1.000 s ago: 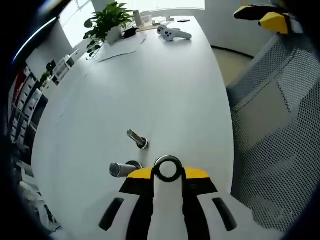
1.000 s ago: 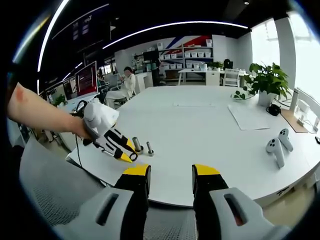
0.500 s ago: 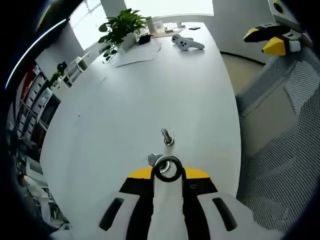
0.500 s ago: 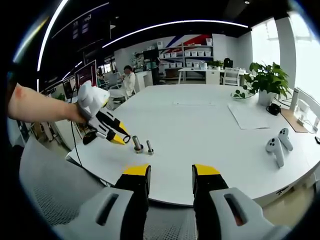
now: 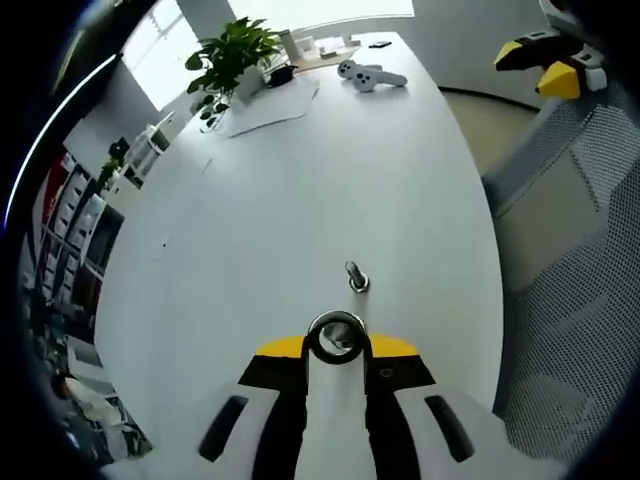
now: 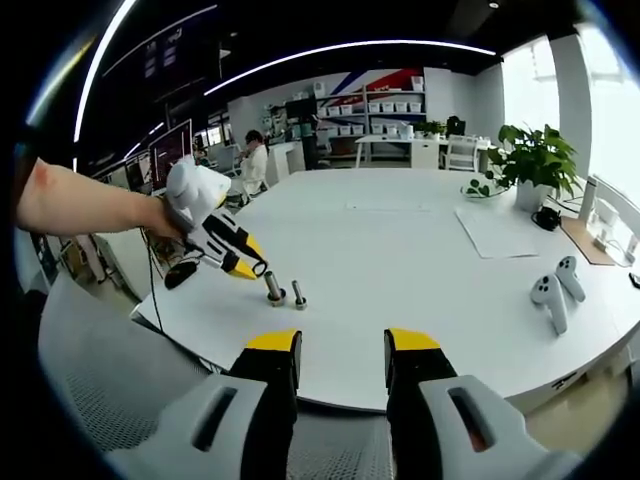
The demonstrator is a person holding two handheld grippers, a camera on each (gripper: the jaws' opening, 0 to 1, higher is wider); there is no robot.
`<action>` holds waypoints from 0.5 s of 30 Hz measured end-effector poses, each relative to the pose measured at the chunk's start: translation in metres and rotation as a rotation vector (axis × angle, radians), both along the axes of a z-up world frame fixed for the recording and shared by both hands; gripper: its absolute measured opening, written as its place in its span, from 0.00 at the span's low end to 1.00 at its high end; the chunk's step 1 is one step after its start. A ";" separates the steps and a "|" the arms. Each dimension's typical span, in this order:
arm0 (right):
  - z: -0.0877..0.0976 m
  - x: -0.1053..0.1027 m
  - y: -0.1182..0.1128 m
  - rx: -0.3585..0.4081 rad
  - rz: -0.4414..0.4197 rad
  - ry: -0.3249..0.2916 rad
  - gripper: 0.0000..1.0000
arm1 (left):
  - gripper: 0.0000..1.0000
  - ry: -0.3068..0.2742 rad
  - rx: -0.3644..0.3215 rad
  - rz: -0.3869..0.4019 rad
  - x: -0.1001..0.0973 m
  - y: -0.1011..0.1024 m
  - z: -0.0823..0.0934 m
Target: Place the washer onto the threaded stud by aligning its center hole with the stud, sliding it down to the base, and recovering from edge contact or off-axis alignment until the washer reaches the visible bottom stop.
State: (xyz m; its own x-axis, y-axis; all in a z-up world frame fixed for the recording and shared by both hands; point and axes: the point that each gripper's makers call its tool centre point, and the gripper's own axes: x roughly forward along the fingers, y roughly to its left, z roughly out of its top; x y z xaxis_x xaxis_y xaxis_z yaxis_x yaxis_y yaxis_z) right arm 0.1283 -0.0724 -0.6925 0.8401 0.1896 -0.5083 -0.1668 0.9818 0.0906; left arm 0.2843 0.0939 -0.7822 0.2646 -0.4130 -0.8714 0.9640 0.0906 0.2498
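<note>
My left gripper is shut on a metal washer, held upright at its yellow jaw tips over the white table. Just beyond it stands a small threaded stud. In the right gripper view, a hand holds the left gripper with its tip right above the thicker of two studs; the thinner stud stands beside it. I cannot tell whether the washer touches the stud. My right gripper is open and holds nothing, off the table's near edge.
A potted plant, a paper sheet and two white controllers lie at the table's far end. A mesh chair stands beside the table edge. A person sits far back in the room.
The left gripper rose and swung with the washer from beside the thick stud to just above it. The right gripper stayed still and open.
</note>
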 end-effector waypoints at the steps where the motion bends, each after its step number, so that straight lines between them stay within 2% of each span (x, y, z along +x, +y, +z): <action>1: 0.000 0.000 0.000 0.000 0.000 0.001 0.36 | 0.18 0.006 0.015 -0.005 0.001 0.000 -0.001; 4: 0.000 0.000 0.000 -0.001 0.000 0.003 0.36 | 0.18 0.017 0.033 -0.019 0.006 -0.001 -0.005; 7: -0.001 -0.001 0.000 -0.003 -0.001 0.006 0.36 | 0.18 0.070 0.042 -0.022 0.003 -0.005 -0.009; 15: -0.001 0.000 0.000 -0.004 -0.001 0.007 0.36 | 0.18 0.098 0.094 -0.056 0.003 -0.011 -0.014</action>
